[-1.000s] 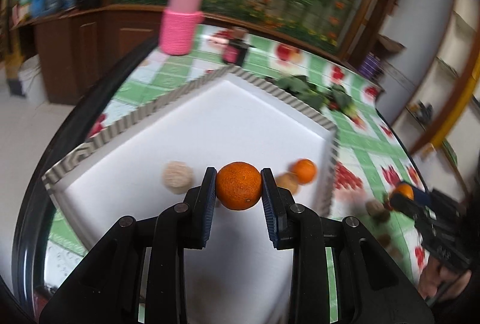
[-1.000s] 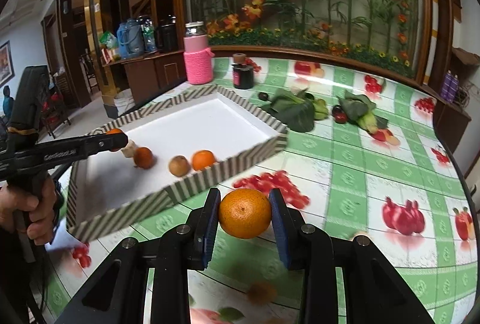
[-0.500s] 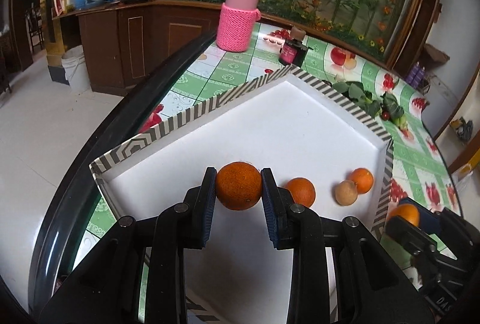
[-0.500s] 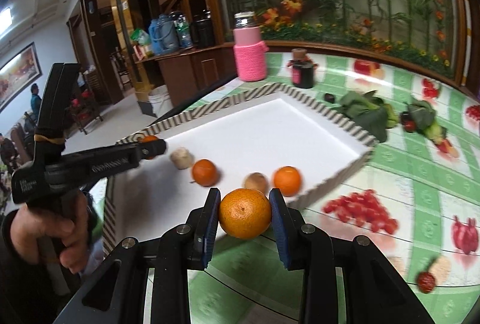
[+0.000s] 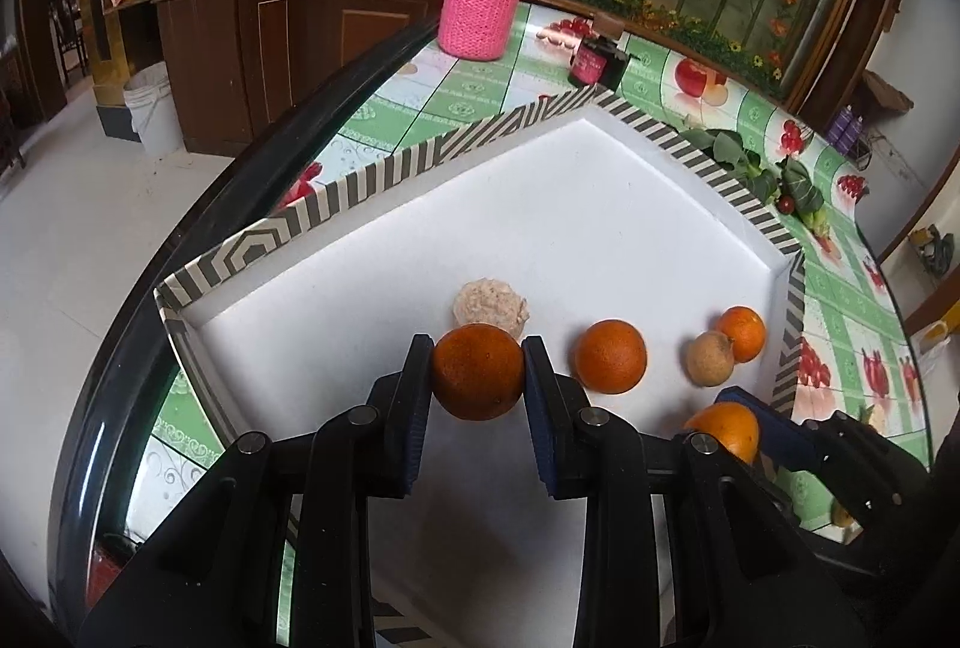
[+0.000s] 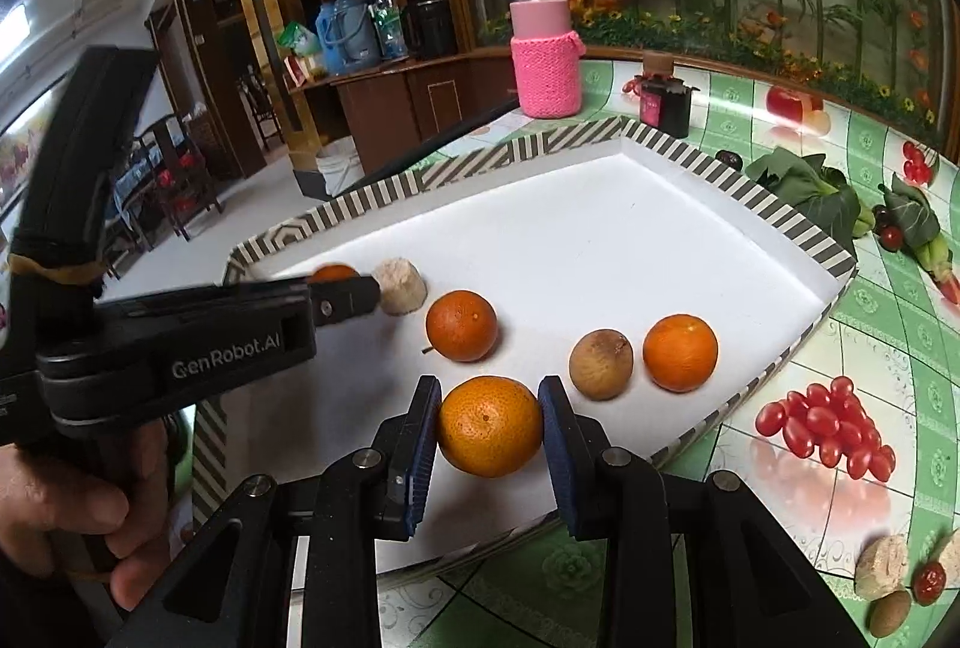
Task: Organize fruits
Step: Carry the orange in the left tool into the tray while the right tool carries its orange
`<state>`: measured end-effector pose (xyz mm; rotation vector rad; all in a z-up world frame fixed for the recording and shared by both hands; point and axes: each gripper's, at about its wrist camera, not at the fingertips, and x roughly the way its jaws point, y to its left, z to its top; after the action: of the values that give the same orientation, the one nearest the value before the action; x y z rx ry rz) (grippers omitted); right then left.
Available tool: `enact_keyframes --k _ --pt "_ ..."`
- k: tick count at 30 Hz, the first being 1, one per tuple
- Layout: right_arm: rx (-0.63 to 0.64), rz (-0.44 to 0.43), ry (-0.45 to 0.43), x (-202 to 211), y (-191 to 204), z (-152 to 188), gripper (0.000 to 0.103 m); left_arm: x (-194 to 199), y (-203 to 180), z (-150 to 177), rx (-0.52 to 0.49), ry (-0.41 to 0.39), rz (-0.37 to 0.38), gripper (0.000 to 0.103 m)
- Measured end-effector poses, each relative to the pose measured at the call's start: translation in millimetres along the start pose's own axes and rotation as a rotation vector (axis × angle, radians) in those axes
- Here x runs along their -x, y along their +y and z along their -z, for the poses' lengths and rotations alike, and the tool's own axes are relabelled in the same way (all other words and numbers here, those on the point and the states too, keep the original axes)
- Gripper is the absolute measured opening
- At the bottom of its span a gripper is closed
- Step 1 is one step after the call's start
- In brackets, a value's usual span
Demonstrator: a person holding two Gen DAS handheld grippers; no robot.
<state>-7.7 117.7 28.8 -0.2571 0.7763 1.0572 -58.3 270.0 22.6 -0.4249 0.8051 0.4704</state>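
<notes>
Over the white tray (image 6: 600,228), both grippers carry oranges, placing step.
Left gripper (image 5: 478,371) clamps a dark orange (image 5: 477,371), right gripper (image 6: 489,426) a lighter orange (image 6: 489,426); next, lower and release beside the fruit at lower frame.

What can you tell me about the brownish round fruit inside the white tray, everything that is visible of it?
The brownish round fruit is small, tan with darker blotches and a dull, rough-looking skin; a tiny nub shows near its top. It rests on the white floor of the striped tray, near the right wall. An orange lies close on its right, touching it or nearly so. No gripper touches it. The left wrist view shows it as well.
</notes>
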Motion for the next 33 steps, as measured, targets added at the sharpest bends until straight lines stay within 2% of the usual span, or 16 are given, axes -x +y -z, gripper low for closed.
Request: enact_keyframes --k 33 --pt "0.006 0.009 0.008 -1.0 -2.6 0.3 0.034 -8.0 -1.9 3.0 -0.02 0.035 -0.043 0.03"
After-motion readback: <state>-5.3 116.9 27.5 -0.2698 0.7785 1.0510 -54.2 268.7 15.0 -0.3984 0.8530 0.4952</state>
